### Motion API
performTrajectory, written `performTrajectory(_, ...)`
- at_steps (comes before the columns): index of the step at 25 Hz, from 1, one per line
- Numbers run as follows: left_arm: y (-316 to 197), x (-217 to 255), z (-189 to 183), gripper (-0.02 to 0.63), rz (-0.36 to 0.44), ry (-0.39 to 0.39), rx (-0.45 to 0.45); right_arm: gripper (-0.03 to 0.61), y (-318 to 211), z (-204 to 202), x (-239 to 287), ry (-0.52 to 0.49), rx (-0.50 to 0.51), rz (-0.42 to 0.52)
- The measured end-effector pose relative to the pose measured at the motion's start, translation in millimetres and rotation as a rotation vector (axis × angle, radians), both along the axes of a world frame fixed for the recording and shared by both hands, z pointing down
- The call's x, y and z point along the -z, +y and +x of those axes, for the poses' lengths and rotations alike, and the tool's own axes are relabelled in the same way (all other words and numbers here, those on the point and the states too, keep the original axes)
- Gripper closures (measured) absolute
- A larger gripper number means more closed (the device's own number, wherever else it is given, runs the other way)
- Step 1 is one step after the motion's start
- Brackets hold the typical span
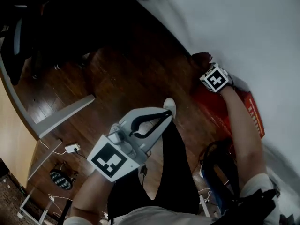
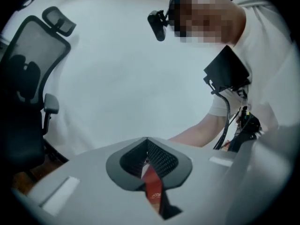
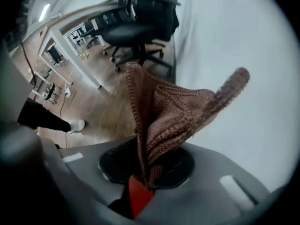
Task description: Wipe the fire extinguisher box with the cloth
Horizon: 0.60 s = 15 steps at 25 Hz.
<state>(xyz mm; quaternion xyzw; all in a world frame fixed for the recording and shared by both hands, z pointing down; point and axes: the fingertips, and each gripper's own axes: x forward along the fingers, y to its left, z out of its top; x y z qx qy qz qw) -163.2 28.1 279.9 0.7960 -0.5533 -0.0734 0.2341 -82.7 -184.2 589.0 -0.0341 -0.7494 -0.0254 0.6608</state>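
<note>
L tool point(image 2: 147, 161) jaws together, near torso; R tool point(image 3: 145, 165) clamped on cloth point(image 3: 178, 111), arm outstretched.

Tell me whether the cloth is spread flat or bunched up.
Bunched up. The right gripper view shows the cloth pinched in the right hand-held gripper, folded on itself with creased flaps sticking up, not laid flat.

A dark wooden floor point(image 1: 126, 78) ran up to a white wall point(image 1: 234, 27). A black office chair point(image 3: 136, 27) stood near that wall. A grey desk leg point(image 1: 65, 114) slanted across the floor, near a white charger point(image 1: 71, 148) with its cord. A white shoe point(image 1: 169, 106) rested on the floor.
</note>
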Motion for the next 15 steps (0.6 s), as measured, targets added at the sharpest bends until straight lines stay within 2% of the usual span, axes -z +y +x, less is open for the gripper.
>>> performTrajectory(2, 24, 29, 6, 0.614, 0.039, -0.033, -0.058, 0.505, 13, 9, 68, -0.088, -0.043, 0.084)
performTrajectory(4, 48, 52, 14, 0.614, 0.079, -0.076, -0.151, 0.505, 35, 34, 140, -0.201, -0.179, 0.171)
performTrajectory(6, 69, 74, 27, 0.614, 0.108, -0.124, -0.256, 0.505, 79, 64, 212, -0.346, -0.339, 0.212)
performTrajectory(8, 88, 103, 49, 0.614, 0.133, -0.134, -0.345, 0.505, 148, 101, 274, -0.498, -0.502, 0.170)
performTrajectory(10, 107, 132, 72, 0.614, 0.161, -0.124, -0.431, 0.505, 223, 145, 321, -0.606, -0.649, 0.128)
performTrajectory(13, 146, 156, 105, 0.614, 0.193, -0.176, -0.557, 0.505, 327, 212, 364, -0.672, -0.826, 0.139)
performTrajectory(15, 173, 163, 124, 0.614, 0.198, -0.217, -0.592, 0.505, 386, 243, 382, -0.698, -0.890, 0.138)
